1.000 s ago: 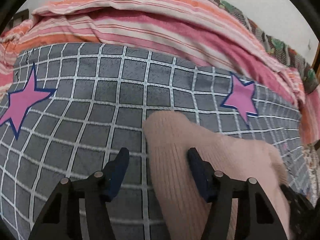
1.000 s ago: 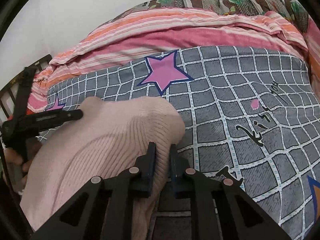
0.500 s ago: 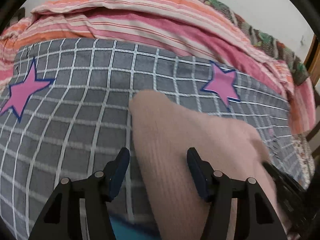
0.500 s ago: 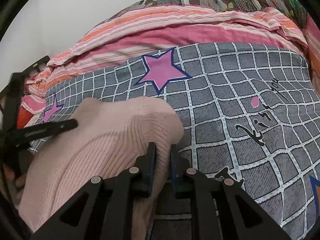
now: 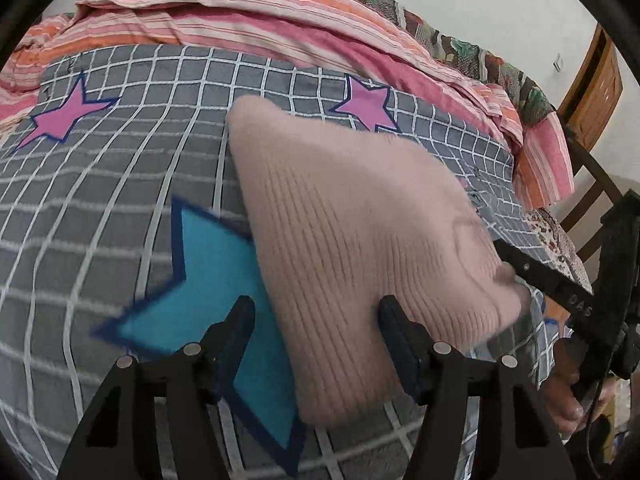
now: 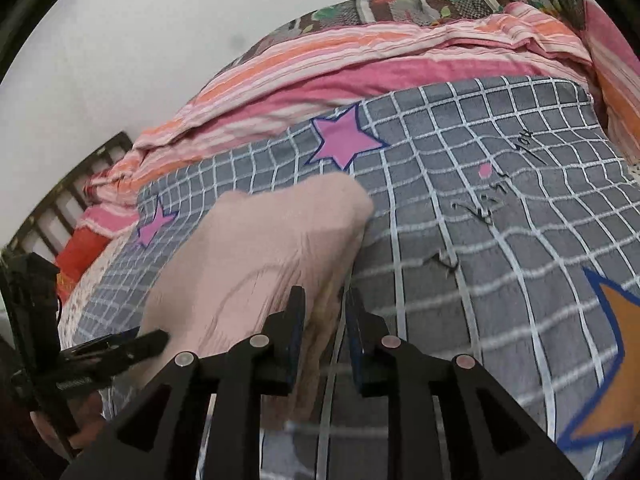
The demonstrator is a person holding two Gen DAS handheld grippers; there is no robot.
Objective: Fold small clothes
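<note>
Pink ribbed garment lies on the grid blanket, long axis running away toward the striped bedding. Left tool is opening (unclamped, straddling the near edge); right tool is opening around a fold.

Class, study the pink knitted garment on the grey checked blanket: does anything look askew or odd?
Nothing is damaged. The pink ribbed knitted garment lies skewed, its corner slanting across the grid of the grey checked blanket, bunched near the right tongs.

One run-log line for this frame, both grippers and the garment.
left gripper: opening, straddles pink knit garment | right gripper: opening, garment edge between jaws | surface: grey checked blanket
</note>
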